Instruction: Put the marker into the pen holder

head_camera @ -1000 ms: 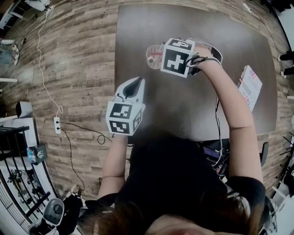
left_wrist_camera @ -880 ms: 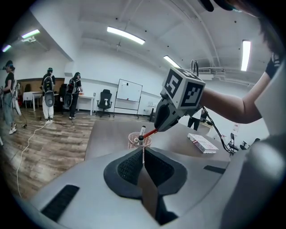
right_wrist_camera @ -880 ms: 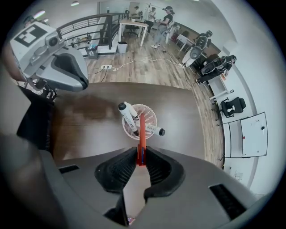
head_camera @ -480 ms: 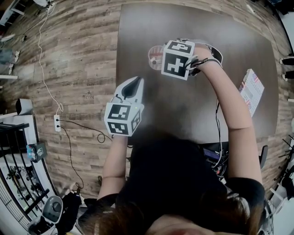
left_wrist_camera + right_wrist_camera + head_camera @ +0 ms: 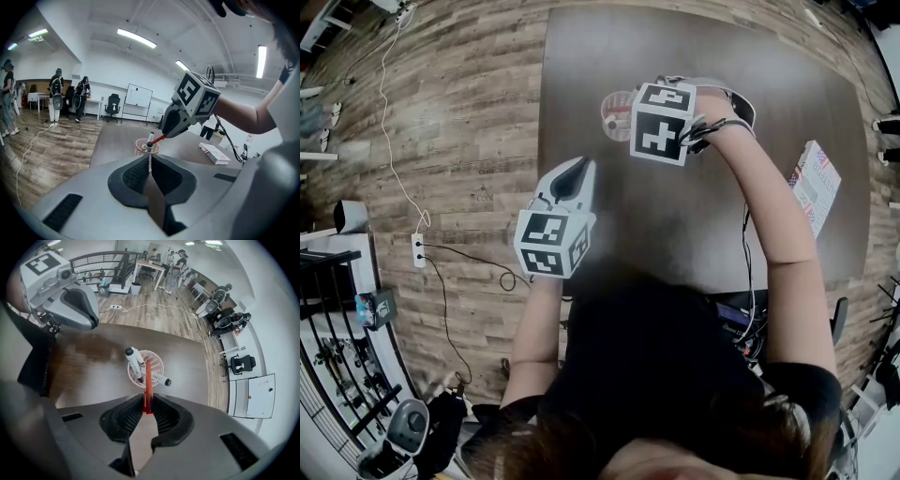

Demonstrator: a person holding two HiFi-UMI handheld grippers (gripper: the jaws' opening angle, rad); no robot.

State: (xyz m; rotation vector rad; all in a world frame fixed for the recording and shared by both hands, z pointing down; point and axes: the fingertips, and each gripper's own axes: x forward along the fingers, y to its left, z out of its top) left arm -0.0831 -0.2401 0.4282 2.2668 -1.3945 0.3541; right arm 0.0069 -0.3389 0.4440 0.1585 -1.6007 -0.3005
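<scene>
— What is the right hand-held gripper doing?
— It is clamping a red marker and pointing steeply down, with the marker's tip sitting at the mouth of the pen holder.
— Where is the holder standing?
— Toward the left edge of the surface, in its far half. Two white markers are leaning inside it.
— And the left hand-held gripper?
— It is hovering over the left edge by the near corner, jaws together, gripping nothing.
</scene>
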